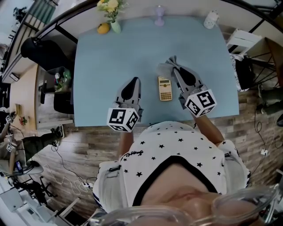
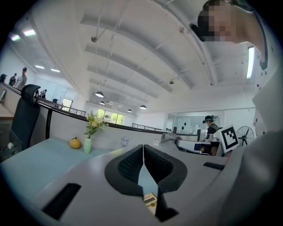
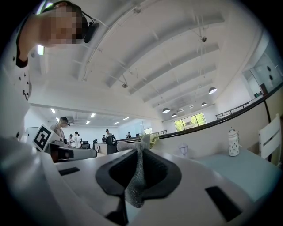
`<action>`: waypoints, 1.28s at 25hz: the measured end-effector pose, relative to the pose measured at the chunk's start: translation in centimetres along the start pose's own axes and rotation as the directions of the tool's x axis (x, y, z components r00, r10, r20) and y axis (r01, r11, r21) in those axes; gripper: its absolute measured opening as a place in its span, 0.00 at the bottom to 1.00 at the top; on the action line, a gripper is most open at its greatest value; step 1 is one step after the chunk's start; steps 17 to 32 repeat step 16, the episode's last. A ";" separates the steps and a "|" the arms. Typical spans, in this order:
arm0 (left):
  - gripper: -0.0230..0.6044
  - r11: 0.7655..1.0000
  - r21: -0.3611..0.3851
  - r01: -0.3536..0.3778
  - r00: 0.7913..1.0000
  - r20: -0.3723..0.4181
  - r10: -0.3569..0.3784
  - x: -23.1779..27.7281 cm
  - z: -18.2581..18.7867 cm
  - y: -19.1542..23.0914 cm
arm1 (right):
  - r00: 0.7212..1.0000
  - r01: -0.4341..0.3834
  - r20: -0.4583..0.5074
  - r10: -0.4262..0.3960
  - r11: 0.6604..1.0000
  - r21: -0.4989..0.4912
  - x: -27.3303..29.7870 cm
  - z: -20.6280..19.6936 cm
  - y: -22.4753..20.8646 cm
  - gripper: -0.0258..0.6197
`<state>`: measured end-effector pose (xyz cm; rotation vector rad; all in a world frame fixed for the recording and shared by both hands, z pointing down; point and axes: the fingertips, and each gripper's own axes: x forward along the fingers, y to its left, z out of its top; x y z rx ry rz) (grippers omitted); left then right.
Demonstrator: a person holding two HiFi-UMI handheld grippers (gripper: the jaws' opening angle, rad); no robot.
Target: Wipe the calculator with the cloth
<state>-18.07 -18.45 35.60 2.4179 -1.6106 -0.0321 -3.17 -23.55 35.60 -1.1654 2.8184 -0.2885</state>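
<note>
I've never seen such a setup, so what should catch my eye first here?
A small beige calculator lies on the pale blue table between the left tongs, shut on nothing, and the right tongs, which pinch a grey woven cloth just past its far end. A green vase of yellow flowers stands at the table's far edge.

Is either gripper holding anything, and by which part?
The right gripper pinches the grey cloth by a bunched fold, loose ends sticking out past its tips. The left gripper holds nothing.

I see bright, even light from ceiling lamps (image 2: 99,94) — faint shadows, sharp focus, fisheye bending (corners go black).
</note>
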 end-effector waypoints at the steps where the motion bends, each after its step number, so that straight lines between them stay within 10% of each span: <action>1: 0.09 1.000 -0.001 0.000 1.000 -0.001 0.000 0.0 0.0 0.0 | 1.000 0.000 -0.001 0.000 1.000 0.001 0.0 0.0 0.0 0.09; 32: 0.09 1.000 -0.006 0.001 1.000 -0.011 -0.001 0.1 -0.4 -0.3 | 1.000 -0.002 -0.005 0.002 1.000 0.015 -0.3 -0.3 -0.1 0.09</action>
